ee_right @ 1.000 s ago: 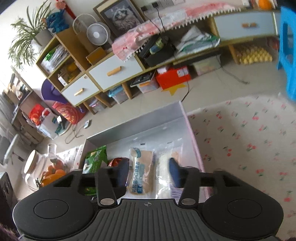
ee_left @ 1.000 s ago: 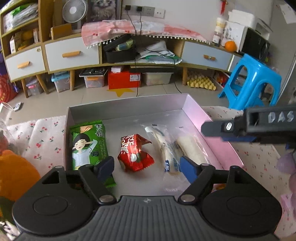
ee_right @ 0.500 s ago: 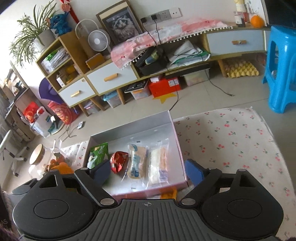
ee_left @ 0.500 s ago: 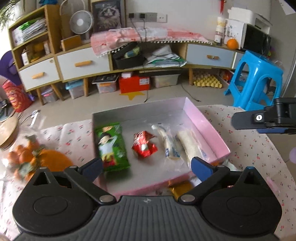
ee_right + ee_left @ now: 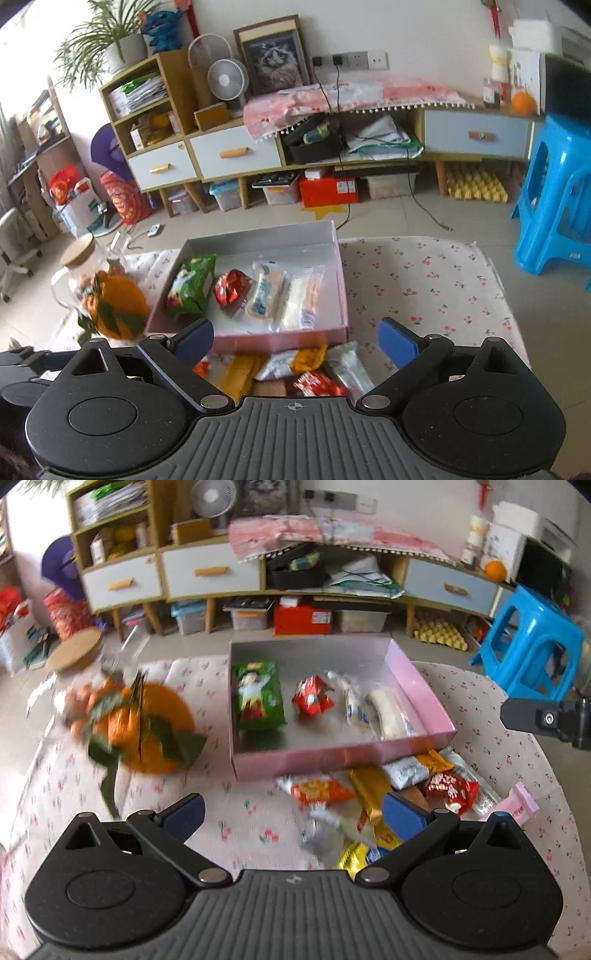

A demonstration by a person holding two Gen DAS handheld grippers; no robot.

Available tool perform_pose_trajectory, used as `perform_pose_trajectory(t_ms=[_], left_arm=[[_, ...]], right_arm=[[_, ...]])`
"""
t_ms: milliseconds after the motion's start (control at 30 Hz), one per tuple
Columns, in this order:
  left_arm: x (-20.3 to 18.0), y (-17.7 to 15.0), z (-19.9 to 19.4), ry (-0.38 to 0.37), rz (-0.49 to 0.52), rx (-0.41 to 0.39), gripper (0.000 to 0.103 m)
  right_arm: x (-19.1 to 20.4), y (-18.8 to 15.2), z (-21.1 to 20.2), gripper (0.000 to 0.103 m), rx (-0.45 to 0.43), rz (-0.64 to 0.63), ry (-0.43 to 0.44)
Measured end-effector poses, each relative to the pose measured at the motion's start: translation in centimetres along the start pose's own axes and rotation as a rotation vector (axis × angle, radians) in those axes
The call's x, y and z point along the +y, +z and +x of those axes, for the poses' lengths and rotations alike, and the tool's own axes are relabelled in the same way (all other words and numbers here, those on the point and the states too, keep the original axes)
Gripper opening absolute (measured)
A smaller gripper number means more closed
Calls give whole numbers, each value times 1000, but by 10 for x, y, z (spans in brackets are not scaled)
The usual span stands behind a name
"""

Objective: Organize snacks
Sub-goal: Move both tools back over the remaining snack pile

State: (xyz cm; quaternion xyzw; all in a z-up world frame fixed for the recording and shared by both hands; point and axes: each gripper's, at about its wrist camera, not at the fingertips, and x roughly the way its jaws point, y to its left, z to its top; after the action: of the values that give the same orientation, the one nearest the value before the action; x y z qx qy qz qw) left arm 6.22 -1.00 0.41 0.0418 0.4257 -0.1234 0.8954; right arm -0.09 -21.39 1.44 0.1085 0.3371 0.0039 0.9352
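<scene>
A pink box [image 5: 421, 681] [image 5: 342, 280] sits on the cherry-print cloth. Inside lie a green snack bag [image 5: 258, 696] [image 5: 192, 284], a red wrapped snack [image 5: 312, 700] [image 5: 231, 287] and two clear-wrapped white pastries [image 5: 384, 710] [image 5: 284, 295]. A pile of loose snacks [image 5: 373, 794] [image 5: 295, 365] lies on the cloth in front of the box. My left gripper [image 5: 293, 816] is open and empty, above the cloth near the pile. My right gripper [image 5: 295, 341] is open and empty, above the pile; part of it shows at the right of the left wrist view [image 5: 546, 720].
An orange fruit decoration with leaves [image 5: 144, 727] [image 5: 114, 302] and a glass jar with a wooden lid [image 5: 79, 266] stand left of the box. A blue stool [image 5: 532, 646] [image 5: 557, 206] stands on the floor at the right. Cabinets line the far wall.
Both grippers have pulled back and up from the box and opened wider. The snack pile in front of the box has come into view.
</scene>
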Motion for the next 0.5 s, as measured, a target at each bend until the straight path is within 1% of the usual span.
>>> perform_pose_trajectory(t_ms=[67, 133, 167, 233, 267, 300, 333, 400, 500], left_arm=[[-2, -7, -1, 2, -27, 10, 102], [-5, -14, -1, -1, -56, 13, 102], [-7, -17, 0, -2, -74, 14, 102], [-10, -24, 4, 2, -125, 28, 102], [-12, -27, 8, 1, -150, 45, 102], [-14, -28, 12, -1, -174, 65, 102], [-16, -30, 17, -5, -195, 85, 101], [-19, -31, 26, -7, -233, 110, 100], [-24, -34, 37, 7, -295, 120, 97]], right_arm=[[-5, -7, -1, 97, -9, 3, -5], [-11, -14, 0, 97, 2, 10, -11], [-13, -17, 2, 97, 22, 14, -30], [-18, -20, 7, 97, 81, 32, -95], [-22, -20, 11, 97, 110, 56, -131], [-26, -22, 14, 97, 131, 84, -150], [-32, -23, 18, 97, 149, 116, -154], [-45, -24, 23, 97, 176, 198, -132], [-62, -26, 26, 97, 193, 302, -109]])
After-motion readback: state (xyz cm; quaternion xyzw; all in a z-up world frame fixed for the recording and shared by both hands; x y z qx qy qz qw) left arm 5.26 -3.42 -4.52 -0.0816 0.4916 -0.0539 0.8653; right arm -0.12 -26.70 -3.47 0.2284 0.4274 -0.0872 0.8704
